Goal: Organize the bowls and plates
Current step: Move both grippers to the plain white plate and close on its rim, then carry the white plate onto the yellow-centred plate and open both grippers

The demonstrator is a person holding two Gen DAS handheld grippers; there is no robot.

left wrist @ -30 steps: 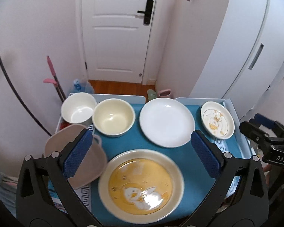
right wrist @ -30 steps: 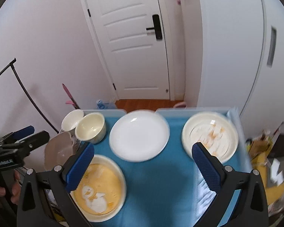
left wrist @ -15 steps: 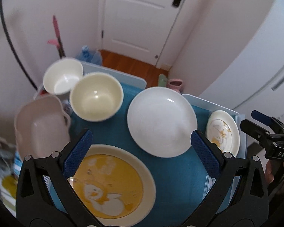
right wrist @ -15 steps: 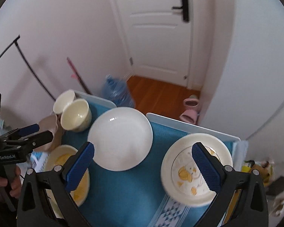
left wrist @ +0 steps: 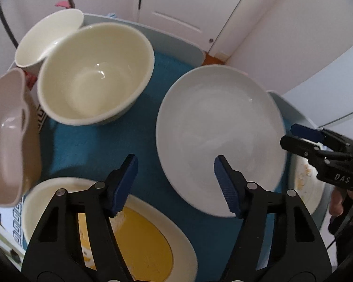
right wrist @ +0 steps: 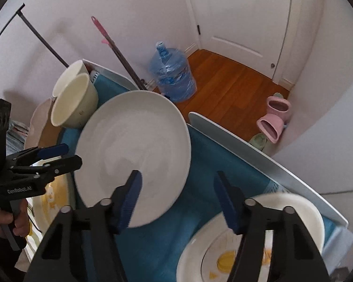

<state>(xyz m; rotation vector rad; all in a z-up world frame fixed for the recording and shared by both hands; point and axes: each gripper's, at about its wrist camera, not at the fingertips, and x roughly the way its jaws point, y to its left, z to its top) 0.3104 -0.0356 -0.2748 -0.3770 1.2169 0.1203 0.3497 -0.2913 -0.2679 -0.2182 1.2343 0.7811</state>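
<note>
You are in the approach step, nothing picked up yet. Your left claw (left wrist: 175, 177) hangs with its jaws apart and empty; the yellow plate (left wrist: 143, 239) lies right under it, the white plate (left wrist: 220, 141) just ahead to its right, the cream bowl (left wrist: 95, 75) ahead to its left on the blue surface (left wrist: 87, 145). Your right claw (right wrist: 177, 196) is likewise spread and empty, above the small patterned plate (right wrist: 226, 256), with the white plate ahead-left. Next, I judge, pick one rim, lower, and close squarely on it.
</note>
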